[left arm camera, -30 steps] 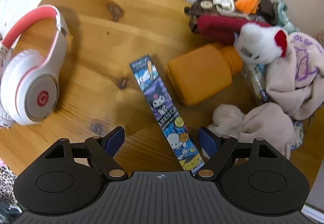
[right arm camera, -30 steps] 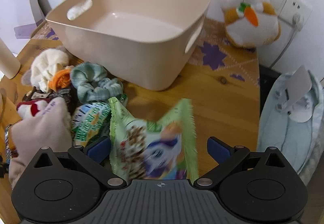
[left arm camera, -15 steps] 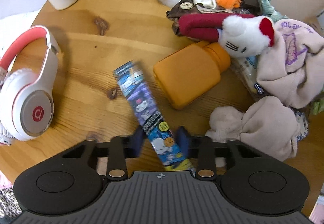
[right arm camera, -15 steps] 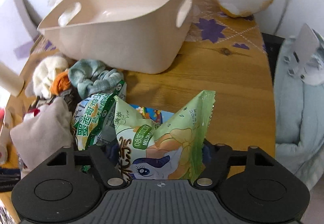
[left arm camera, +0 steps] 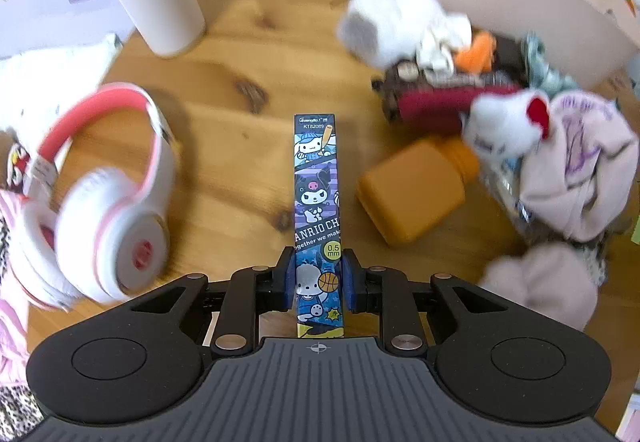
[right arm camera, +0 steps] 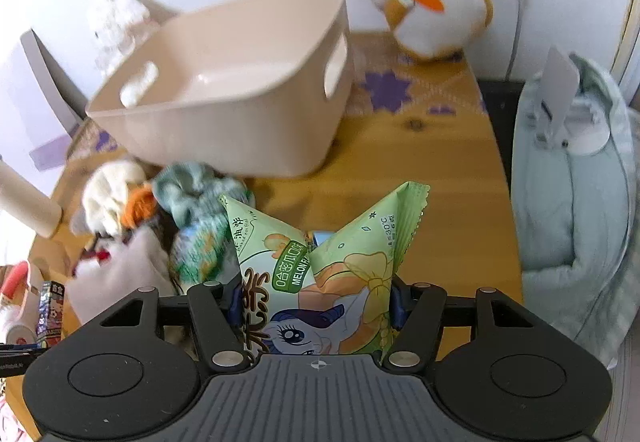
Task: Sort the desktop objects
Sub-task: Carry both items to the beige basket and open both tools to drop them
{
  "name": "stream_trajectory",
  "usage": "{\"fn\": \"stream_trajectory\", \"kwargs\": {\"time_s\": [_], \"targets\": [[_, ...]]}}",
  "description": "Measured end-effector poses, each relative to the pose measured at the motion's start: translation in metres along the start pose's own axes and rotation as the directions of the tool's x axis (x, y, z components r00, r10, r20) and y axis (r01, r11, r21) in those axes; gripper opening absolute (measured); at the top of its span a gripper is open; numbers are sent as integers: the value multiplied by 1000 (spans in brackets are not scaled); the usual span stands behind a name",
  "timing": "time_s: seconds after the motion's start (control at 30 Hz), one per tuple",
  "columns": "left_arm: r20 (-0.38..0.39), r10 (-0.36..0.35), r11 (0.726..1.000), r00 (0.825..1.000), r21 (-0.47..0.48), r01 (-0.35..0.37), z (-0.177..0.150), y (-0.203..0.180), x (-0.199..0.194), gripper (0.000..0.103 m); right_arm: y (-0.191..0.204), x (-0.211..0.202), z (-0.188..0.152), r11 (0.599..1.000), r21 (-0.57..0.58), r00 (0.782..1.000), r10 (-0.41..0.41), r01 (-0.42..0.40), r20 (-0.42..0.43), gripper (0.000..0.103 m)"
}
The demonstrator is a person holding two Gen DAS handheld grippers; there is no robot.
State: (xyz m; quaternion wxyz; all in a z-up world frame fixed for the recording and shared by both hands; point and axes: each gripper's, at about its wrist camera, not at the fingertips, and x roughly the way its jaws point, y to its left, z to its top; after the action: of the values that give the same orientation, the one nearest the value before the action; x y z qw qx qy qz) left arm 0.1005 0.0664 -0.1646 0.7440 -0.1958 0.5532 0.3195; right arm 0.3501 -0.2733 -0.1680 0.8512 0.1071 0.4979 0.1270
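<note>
Left gripper point(left arm camera: 316, 278), just closed, clamps long blue cartoon-printed pen box point(left arm camera: 317, 202) above wooden counter point(left arm camera: 240, 146), long axis pointing ahead. Right gripper point(right arm camera: 316, 308), just closed, pinches green snack packet point(right arm camera: 320, 262); beige plastic bin point(right arm camera: 240, 122) straight ahead, nearer right.

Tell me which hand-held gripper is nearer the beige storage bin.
Right. The right hand-held gripper, shut on the green snack packet, faces the beige bin just ahead. The left hand-held gripper, clamping the pen box, sees it beyond the clutter.
</note>
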Motion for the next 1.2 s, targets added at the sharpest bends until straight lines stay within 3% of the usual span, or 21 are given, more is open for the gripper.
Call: {"fn": "stream_trajectory", "kwargs": {"time_s": [0.27,0.47,0.73,0.97,1.1,1.2], "targets": [[95,-42,998,995,41,39,29,-6,-31,23,10,-22,25,1000,-12,997,21,-20,78,60],[187,-84,992,979,109,64,55,-24,-54,23,17,-29,47,999,-47,995,4,0,100,60],[304,-117,982,945,181,63,111,-51,-75,23,32,-38,89,997,-77,981,10,4,191,60],[398,-164,965,903,256,63,158,-84,-90,23,47,-33,127,997,-72,966,18,1,260,60],[424,-184,959,886,277,67,183,-103,-90,23,53,-22,145,999,-48,958,6,8,288,61],[471,-182,953,863,302,36,200,-118,-89,23,59,-12,153,1000,-25,954,-10,18,300,61]]}}
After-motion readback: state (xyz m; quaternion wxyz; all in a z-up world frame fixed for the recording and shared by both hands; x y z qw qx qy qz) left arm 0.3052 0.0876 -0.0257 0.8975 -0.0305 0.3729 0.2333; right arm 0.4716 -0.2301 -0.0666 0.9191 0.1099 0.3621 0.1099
